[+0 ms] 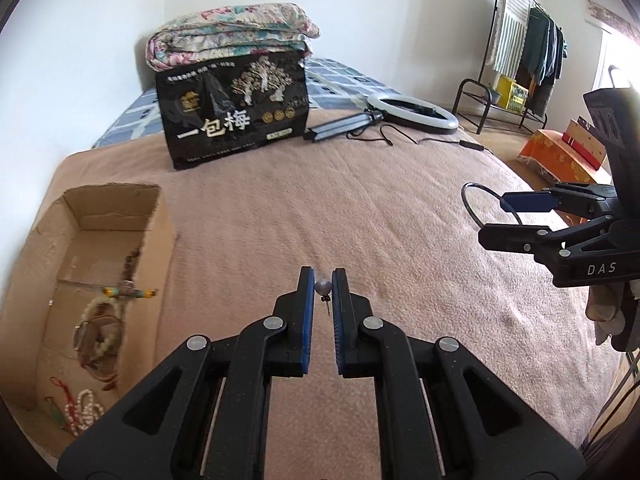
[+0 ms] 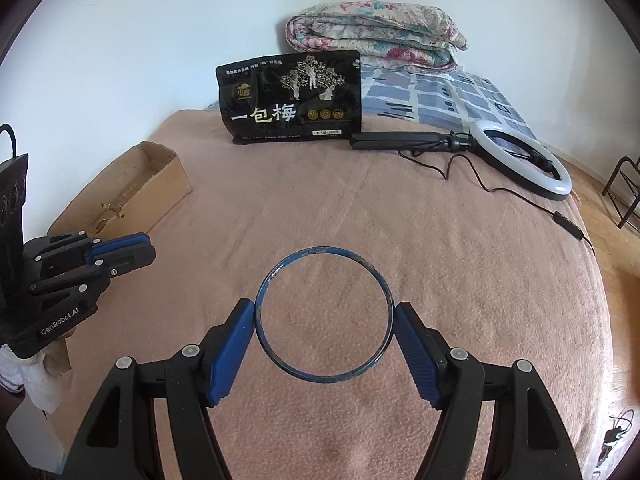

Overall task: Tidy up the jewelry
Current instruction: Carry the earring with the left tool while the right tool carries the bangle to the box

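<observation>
My left gripper (image 1: 322,286) is shut on a small pearl stud earring (image 1: 323,289), pinched between its blue pads above the pink blanket; the post hangs down. It also shows at the left of the right wrist view (image 2: 136,250). My right gripper (image 2: 324,318) is shut on a thin blue bangle (image 2: 320,251), held across its width between the pads, just above the blanket. In the left wrist view the right gripper (image 1: 496,220) is at the right with the bangle (image 1: 470,210) sticking out. An open cardboard box (image 1: 48,248) at the left holds bead bracelets (image 1: 96,332) and other jewelry.
A black snack bag (image 1: 234,110) stands at the back with a folded floral quilt (image 1: 228,32) on it. A ring light (image 2: 524,160) with tripod and cable lies at the back right. The cardboard box (image 2: 160,184) sits near the bed's left edge. A clothes rack (image 1: 528,48) stands beyond the bed.
</observation>
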The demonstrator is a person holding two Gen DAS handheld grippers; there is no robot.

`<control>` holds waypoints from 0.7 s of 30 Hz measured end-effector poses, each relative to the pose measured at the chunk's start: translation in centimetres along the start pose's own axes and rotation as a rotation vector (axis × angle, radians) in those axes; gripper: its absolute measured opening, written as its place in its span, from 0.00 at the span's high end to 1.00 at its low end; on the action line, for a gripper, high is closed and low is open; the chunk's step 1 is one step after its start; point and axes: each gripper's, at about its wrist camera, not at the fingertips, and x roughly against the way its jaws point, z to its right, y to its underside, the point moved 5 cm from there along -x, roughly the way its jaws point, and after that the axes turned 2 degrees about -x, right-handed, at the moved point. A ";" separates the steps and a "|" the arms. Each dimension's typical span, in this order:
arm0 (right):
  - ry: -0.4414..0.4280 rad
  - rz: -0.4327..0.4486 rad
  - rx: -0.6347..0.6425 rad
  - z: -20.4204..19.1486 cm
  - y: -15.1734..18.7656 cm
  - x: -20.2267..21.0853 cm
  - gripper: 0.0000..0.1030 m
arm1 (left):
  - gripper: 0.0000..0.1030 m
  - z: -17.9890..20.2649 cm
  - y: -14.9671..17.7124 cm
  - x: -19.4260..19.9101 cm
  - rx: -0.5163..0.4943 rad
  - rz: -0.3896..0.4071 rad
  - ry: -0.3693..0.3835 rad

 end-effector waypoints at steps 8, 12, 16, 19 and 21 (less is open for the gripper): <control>-0.041 0.032 0.036 -4.4 -3.1 0.1 0.29 | 0.93 -4.4 -0.6 4.1 0.038 0.048 -0.063; -0.079 0.042 0.044 -7.0 -4.7 -0.2 0.29 | 0.93 -7.3 -0.4 6.0 0.064 0.064 -0.107; -0.103 0.051 0.079 -10.1 -6.2 -0.8 0.29 | 0.93 -10.2 0.1 7.7 0.094 0.074 -0.149; -0.116 0.058 0.104 -12.3 -7.3 -1.4 0.29 | 0.93 -12.2 0.7 8.8 0.114 0.079 -0.180; -0.124 0.060 0.117 -13.5 -7.9 -1.8 0.29 | 0.93 -13.4 1.0 9.3 0.124 0.080 -0.195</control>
